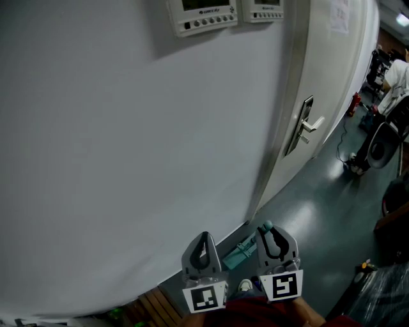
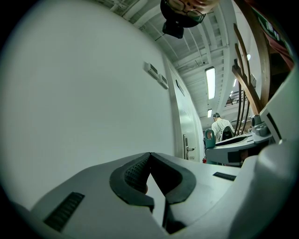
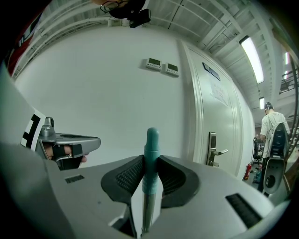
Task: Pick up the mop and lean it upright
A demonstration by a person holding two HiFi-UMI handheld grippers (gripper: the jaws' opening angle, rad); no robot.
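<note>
The mop's teal handle grip point(image 3: 151, 154) stands upright between the pads of my right gripper point(image 3: 150, 162), which is shut on it; its metal pole point(image 3: 148, 207) runs down behind the jaws. In the head view the handle tip point(image 1: 265, 225) pokes above the right gripper point(image 1: 268, 231), and the teal mop head point(image 1: 239, 253) lies on the floor by the wall's foot. My left gripper point(image 1: 204, 236) hangs beside it, to the left. Its jaws are shut tip to tip on nothing point(image 2: 149, 156).
A white wall point(image 1: 128, 140) fills the view ahead, with two control panels point(image 1: 201, 14) high up. A white door point(image 1: 326, 83) with a lever handle point(image 1: 312, 124) is to the right. Farther right stand a grey machine point(image 1: 378, 148), a fire extinguisher point(image 1: 353, 103) and a person point(image 1: 397, 75).
</note>
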